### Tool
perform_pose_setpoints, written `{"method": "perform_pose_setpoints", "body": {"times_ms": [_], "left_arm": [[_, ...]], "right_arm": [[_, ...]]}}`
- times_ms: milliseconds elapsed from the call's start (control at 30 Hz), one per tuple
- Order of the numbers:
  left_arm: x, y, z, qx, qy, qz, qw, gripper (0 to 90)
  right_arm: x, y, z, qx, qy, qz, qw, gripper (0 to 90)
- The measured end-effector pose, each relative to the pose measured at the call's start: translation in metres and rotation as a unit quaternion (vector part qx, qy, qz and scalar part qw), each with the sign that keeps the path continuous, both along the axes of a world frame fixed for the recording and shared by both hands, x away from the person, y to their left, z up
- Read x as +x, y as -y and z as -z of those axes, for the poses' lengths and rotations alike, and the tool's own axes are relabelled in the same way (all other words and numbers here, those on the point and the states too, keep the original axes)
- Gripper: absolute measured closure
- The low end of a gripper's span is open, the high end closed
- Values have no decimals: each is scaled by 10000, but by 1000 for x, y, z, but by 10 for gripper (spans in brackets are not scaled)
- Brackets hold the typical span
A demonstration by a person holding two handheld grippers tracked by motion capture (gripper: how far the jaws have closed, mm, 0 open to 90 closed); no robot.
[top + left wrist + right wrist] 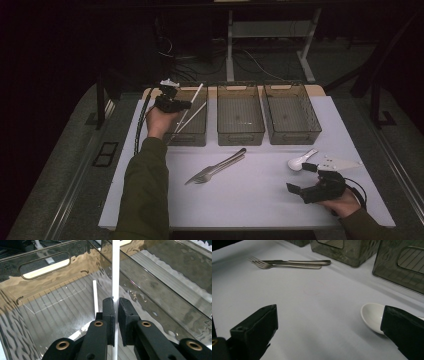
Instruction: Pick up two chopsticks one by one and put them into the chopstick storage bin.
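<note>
The left gripper (116,315) clamps a white chopstick (115,270) over the left bin (200,135), its lower end cut off; the right gripper (329,332) rests open on the desk (250,200).

The white chopstick (115,272) runs off the left gripper view's top and bottom edges — its ends unseen; the white spoon (373,317) hides partly behind a black jaw.
</note>
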State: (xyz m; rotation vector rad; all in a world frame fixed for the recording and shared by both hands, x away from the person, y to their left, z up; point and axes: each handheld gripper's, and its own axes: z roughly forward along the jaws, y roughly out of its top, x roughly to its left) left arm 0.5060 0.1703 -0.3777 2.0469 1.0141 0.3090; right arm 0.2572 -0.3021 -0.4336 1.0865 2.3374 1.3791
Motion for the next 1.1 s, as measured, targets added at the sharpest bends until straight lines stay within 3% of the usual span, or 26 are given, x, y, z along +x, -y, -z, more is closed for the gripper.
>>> {"method": "perform_pose_setpoints", "body": {"times_ms": [133,300,500,633,867,1100], "left_arm": [[-1,1,-1,142,41,-4,9999,751],[-5,0,-5,115,121,-36,9999,686],[-14,-3,-19,38,241,-44,9997,578],[-26,-3,-31,-271,379,-59,9989,517],[-51,-4,-45,-421,455,132,9980,441],[-79,-3,-40,-441,436,361,9974,390]], "right_arm": [[0,0,0,-5,19,0,10000,11],[0,0,0,-1,9,-3,10000,11],[-1,0,0,-2,18,-7,10000,11],[0,0,0,-12,16,1,10000,11],[-1,0,-1,-14,17,4,10000,11],[-1,-1,-1,-18,6,2,10000,11]]}}
